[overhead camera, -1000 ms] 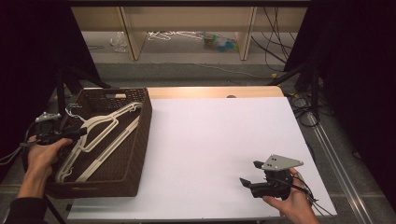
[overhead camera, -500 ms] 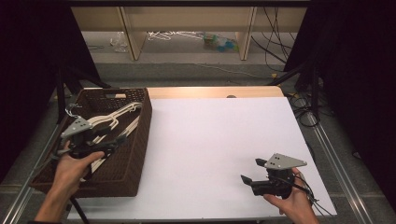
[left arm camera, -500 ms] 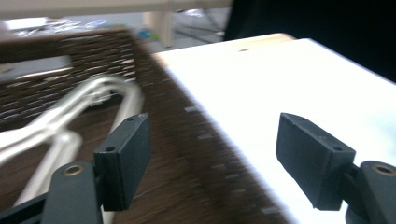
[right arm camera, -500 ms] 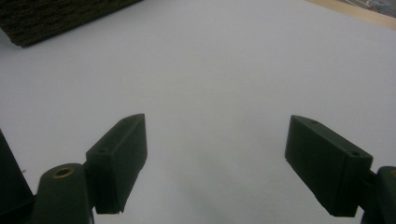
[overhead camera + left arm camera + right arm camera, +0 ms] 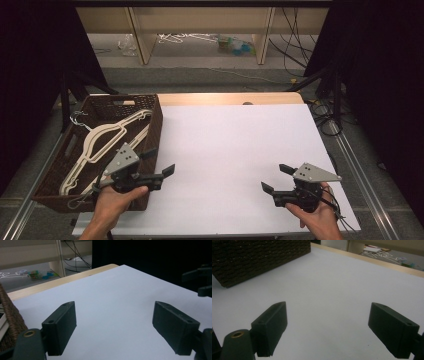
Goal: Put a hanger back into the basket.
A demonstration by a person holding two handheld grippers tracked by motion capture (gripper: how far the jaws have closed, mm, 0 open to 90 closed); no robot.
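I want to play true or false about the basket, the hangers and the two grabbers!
1. The hangers lie inside the basket. True.
2. The left gripper holds a hanger. False: its jaws, which have just been opening, stand open with nothing between them.
3. The right gripper is open over the white table. True.
4. The basket sits in the middle of the table. False: it sits at the left edge.
5. The hangers are black. False: they are cream white.
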